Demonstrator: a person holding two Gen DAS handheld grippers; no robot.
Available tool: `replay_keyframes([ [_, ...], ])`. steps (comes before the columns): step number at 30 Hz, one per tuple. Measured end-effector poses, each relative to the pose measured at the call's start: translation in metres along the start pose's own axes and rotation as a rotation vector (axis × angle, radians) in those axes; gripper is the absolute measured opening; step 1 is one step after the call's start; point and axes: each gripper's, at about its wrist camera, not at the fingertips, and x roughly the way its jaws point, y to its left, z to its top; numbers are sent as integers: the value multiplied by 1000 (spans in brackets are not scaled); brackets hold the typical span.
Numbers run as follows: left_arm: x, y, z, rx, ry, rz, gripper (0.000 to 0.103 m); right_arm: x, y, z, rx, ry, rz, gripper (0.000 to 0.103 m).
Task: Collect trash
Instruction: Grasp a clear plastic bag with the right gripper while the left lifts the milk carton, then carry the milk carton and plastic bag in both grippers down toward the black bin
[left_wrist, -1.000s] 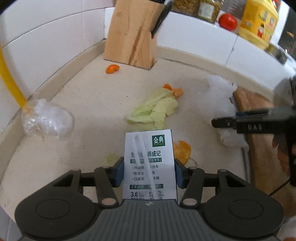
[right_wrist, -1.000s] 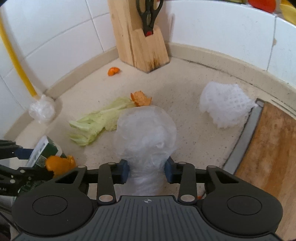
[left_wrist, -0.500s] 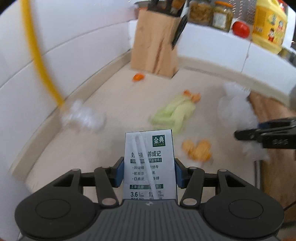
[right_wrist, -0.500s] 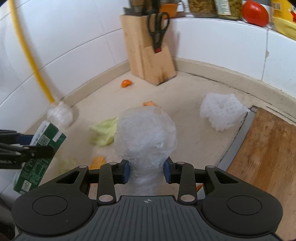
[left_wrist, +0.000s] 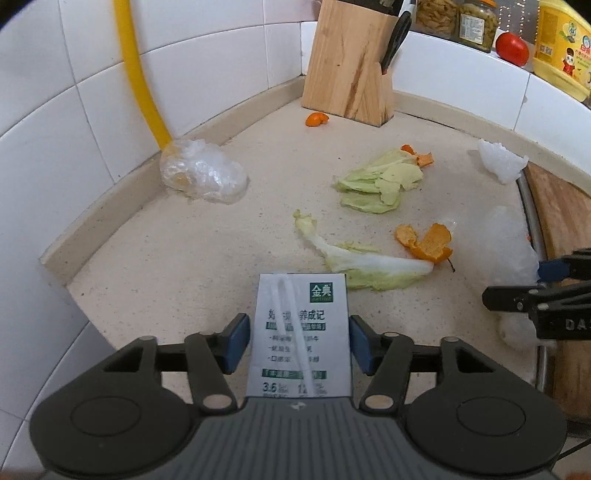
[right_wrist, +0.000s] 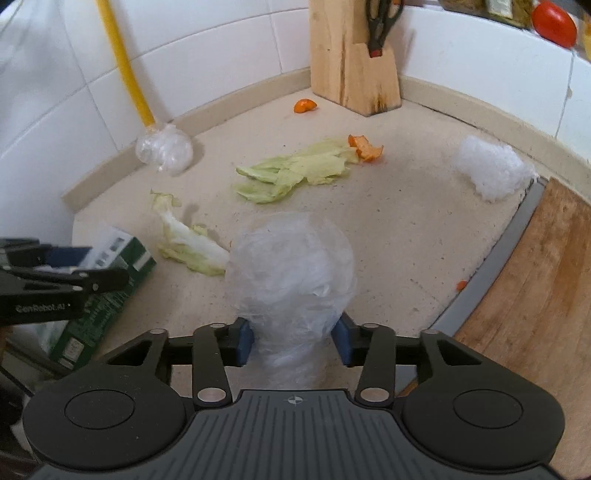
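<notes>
Between the jaws of my left gripper (left_wrist: 298, 328) stands a white and green milk carton (left_wrist: 301, 343). The jaws are opening and a thin gap shows beside the carton. In the right wrist view the same carton (right_wrist: 110, 295) hangs at the counter's left edge. My right gripper (right_wrist: 293, 332) has a crumpled clear plastic wad (right_wrist: 291, 266) between its jaws, which are opening too, and the pads no longer squeeze it. On the counter lie cabbage leaves (left_wrist: 376, 184), one long leaf (left_wrist: 362, 262) and orange peel (left_wrist: 424, 243).
A wooden knife block (left_wrist: 351, 62) stands in the back corner with a small peel (left_wrist: 316, 119) before it. A white foam net (left_wrist: 498, 162) lies by the cutting board (right_wrist: 535, 277). Plastic wrap (left_wrist: 203, 173) bunches around a yellow pipe's foot. Jars, a tomato and an oil bottle stand on the ledge.
Both grippers have drawn back toward the near left edge of the counter, so more of it shows. Both pairs of jaws have widened around the carton and the plastic wad.
</notes>
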Motion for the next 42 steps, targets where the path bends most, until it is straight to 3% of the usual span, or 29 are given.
replay_keyframes([
  [1,-2,0,-2,19,-7,14,60,-1,1,0,-1,-1,-1,72],
  [2,-4,1,-4,30,-14,34,64,-2,1,0,-4,-8,-1,77],
  [4,-5,4,-8,31,-19,50,69,-5,3,1,-13,-24,-14,79],
  [14,0,8,-21,23,19,39,70,5,7,2,-10,0,-29,81],
  [20,2,13,-25,-31,32,24,70,8,11,1,6,12,-19,78],
  [25,-1,13,-25,-43,17,29,68,10,13,1,1,17,-28,75],
  [28,-1,13,-25,-57,13,18,53,11,14,0,1,16,-37,71],
  [29,-1,13,-24,-65,13,10,48,11,15,-1,-3,11,-45,66],
  [31,-1,13,-25,-69,12,16,47,11,14,-1,-10,-6,-74,53],
  [34,-4,12,-26,-69,6,21,47,6,10,0,37,-7,-45,44],
  [42,-20,12,-28,-73,-35,23,47,-22,26,-1,14,-65,-8,40],
])
